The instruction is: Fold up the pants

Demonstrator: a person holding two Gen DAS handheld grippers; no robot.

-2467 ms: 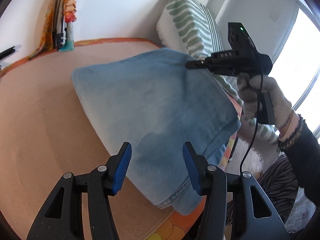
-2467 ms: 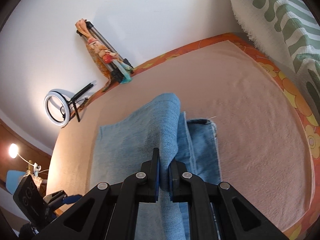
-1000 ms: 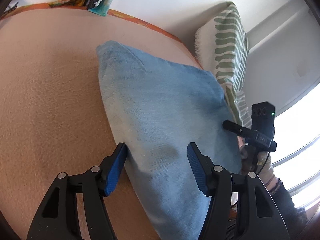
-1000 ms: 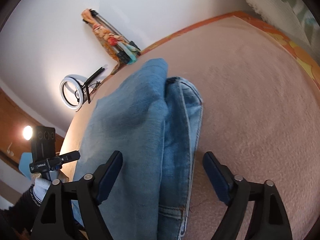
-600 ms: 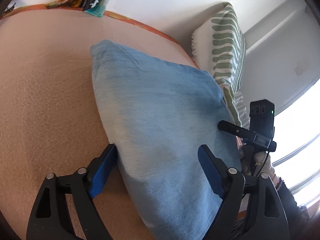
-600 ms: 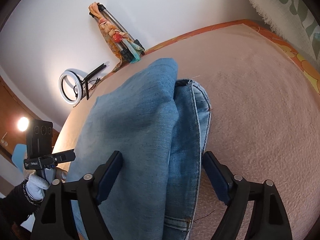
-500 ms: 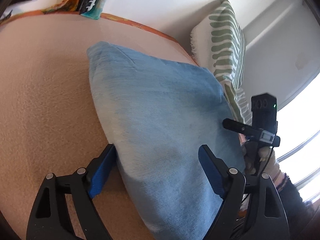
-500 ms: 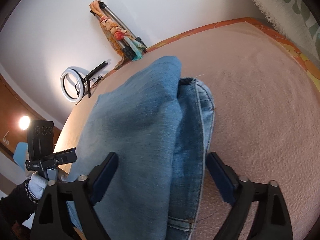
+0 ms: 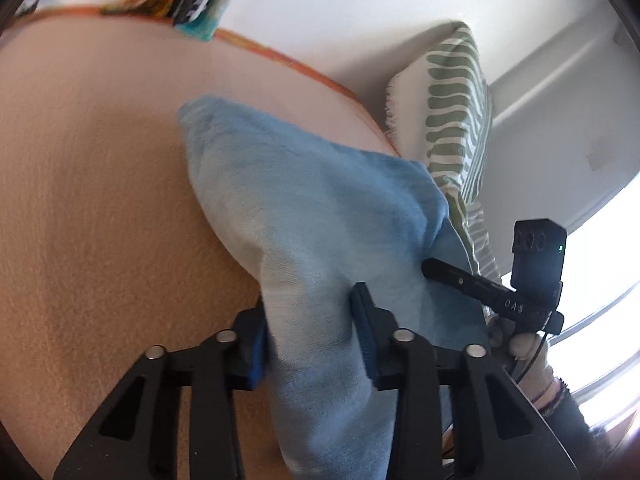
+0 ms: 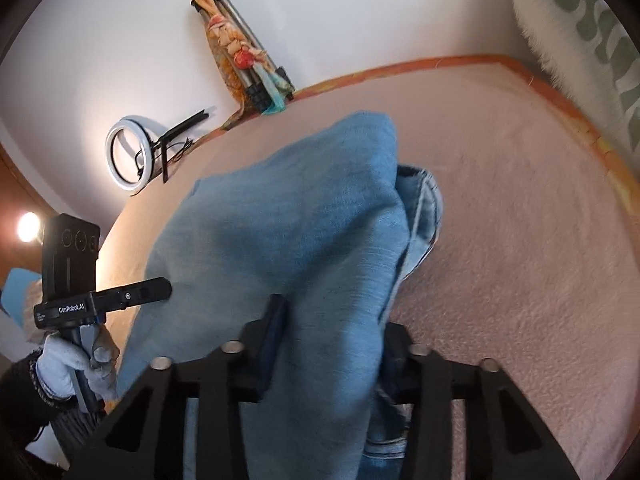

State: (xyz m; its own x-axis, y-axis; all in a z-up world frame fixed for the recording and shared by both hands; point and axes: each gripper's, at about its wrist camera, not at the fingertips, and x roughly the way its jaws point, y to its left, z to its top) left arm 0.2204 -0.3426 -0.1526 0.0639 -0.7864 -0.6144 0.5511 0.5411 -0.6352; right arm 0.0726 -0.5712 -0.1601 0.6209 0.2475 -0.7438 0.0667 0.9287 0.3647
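Note:
The folded light blue jeans (image 9: 304, 208) lie on the pink bed cover (image 9: 92, 208). My left gripper (image 9: 310, 340) is shut on a thick bunched edge of the jeans and the fabric rises between its blue pads. My right gripper (image 10: 330, 340) is shut on the opposite side of the jeans (image 10: 288, 236), with the denim draped over its jaws and hiding its right pad. The hem layers (image 10: 424, 204) stick out to the right. The right gripper also shows in the left wrist view (image 9: 492, 292), and the left one in the right wrist view (image 10: 104, 300).
A green-striped white pillow (image 9: 452, 112) stands at the bed's far right. A tripod wrapped in cloth (image 10: 244, 68) and a ring light (image 10: 128, 156) lean at the wall. The orange flowered bed edge (image 10: 592, 136) runs along the right.
Both grippers were open around the jeans' edges half a second ago. Both have now closed on the denim, and the fabric has bunched up between the pads.

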